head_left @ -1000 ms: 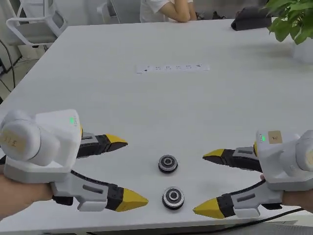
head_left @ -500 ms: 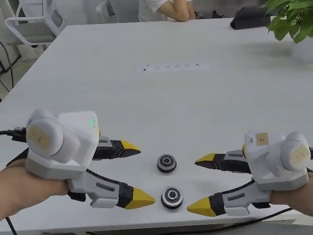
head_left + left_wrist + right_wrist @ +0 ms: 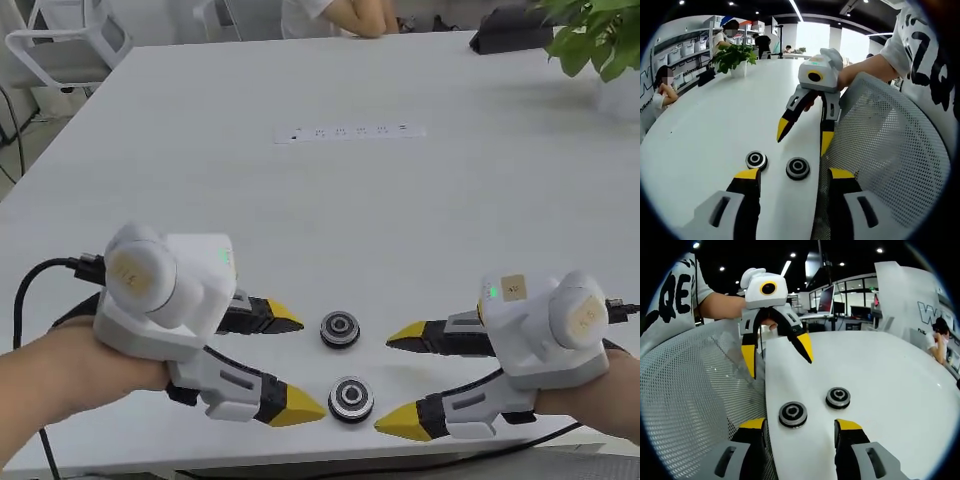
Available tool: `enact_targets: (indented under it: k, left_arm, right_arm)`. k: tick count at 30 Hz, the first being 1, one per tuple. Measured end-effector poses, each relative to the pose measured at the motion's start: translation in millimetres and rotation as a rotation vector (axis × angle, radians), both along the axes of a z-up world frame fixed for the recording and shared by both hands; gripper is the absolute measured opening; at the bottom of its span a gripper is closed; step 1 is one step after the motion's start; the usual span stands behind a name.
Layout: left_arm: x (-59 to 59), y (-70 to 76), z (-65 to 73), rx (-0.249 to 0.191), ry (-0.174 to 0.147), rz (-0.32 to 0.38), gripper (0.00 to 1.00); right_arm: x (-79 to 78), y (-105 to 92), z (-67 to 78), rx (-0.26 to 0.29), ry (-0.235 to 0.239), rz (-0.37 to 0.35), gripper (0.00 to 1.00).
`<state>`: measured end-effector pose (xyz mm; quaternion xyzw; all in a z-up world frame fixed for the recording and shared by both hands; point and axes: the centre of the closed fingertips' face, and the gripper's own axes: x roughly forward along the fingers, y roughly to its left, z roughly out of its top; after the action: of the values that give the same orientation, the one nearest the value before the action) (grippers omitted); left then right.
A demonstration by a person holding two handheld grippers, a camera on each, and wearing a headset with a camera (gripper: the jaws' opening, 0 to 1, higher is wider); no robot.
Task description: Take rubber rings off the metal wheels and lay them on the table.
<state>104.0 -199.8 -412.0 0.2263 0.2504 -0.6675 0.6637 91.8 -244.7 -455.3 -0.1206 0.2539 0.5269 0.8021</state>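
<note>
Head view: near wheel (image 3: 351, 397) and far wheel (image 3: 340, 329) by the surface's (image 3: 300, 200) near edge, rubber rings (image 3: 334, 399) on. Left gripper (image 3: 311, 365) and right gripper (image 3: 384, 380) flank them, fingers wide open, empty (prob. lining up hold-and-peel). Left gripper view: near wheel just ahead, btwn fingers. Right gripper view: same.

We look over a wide white table (image 3: 450, 220), and by its near edge lie two small metal wheels flat on the top: the nearer wheel (image 3: 351, 397) and, just beyond it and apart, the farther wheel (image 3: 340, 328), each with a dark rubber ring (image 3: 781, 415) around its rim. Toward the middle we find a flat white socket strip (image 3: 350, 132) lying crosswise, well apart from the wheels. At the far right we make out a dark bag (image 3: 510, 28) and a potted plant (image 3: 600, 40), while a person's forearms (image 3: 355, 12) rest on the far edge.
</note>
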Motion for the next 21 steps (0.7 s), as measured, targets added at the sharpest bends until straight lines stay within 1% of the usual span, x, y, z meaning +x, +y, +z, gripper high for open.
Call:
enact_targets:
  k: [1, 4, 6, 9, 11, 15, 19, 21]
  left_arm:
    - [0.5, -0.5, -1.7, 0.004, 0.0, -0.001, 0.49]
    - [1.0, -2.8, -7.0, 0.016, 0.017, -0.009, 0.47]
    - [0.9, -4.7, -9.6, 0.023, 0.02, -0.014, 0.46]
    - [-1.9, -8.0, -12.9, 0.033, 0.029, -0.028, 0.44]
    - [-2.3, -9.5, -15.6, 0.038, 0.024, -0.031, 0.44]
    - [-5.2, -10.5, -19.4, 0.048, 0.037, -0.042, 0.42]
    - [-6.6, -12.5, -23.0, 0.056, 0.045, -0.049, 0.39]
    - [-7.5, -14.0, -24.8, 0.06, 0.055, -0.052, 0.38]
  right_arm:
    - [-0.1, 0.2, -0.4, -0.001, 0.001, 0.001, 0.52]
    - [-0.9, 2.0, -3.2, -0.004, 0.011, 0.012, 0.49]
    - [-1.2, 2.8, -4.7, -0.007, 0.014, 0.017, 0.48]
    - [-1.7, 3.9, -5.3, -0.003, 0.017, 0.022, 0.46]
    - [-1.6, 4.0, -6.5, -0.001, 0.021, 0.026, 0.45]
    - [-3.8, 3.3, -12.1, -0.02, 0.028, 0.042, 0.42]
    - [-4.7, 4.0, -13.1, -0.018, 0.031, 0.05, 0.41]
    - [-4.0, 4.0, -13.0, -0.018, 0.031, 0.049, 0.41]
